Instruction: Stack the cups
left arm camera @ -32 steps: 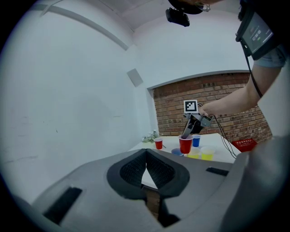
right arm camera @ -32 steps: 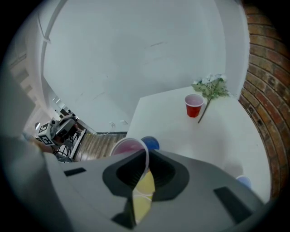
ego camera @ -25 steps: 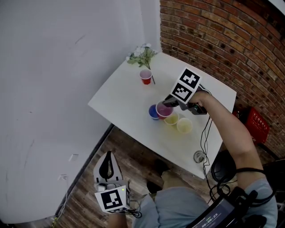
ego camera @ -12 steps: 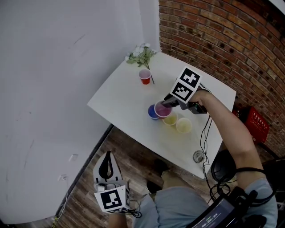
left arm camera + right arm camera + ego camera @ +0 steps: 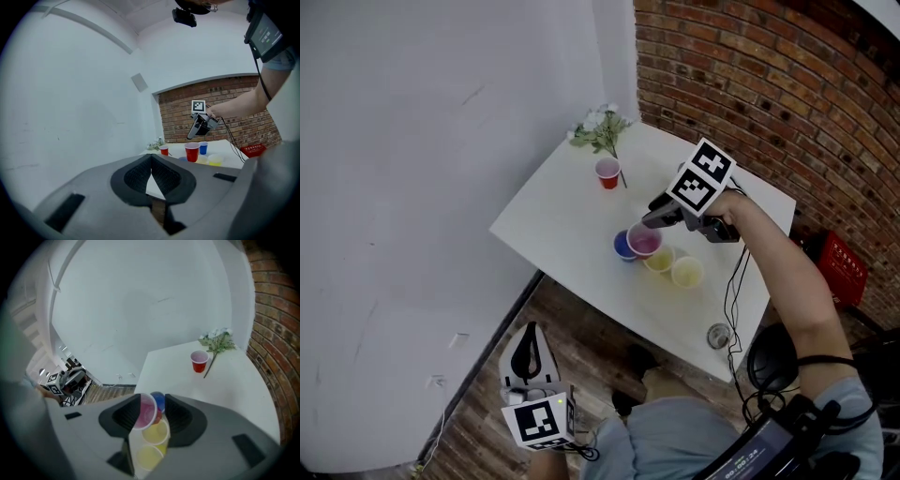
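right hand-held gripper [image 5: 653, 218] is dark grey, its marker cube [image 5: 701, 178] black-and-white, sleeve [image 5: 851, 405] grey-blue.

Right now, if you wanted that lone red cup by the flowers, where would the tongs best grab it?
Probably the rim of the red cup, from above, one tong inside, one outside. It stands upright, mouth open, apart from the other cups. Take the side away from the flower stem lying beside it.
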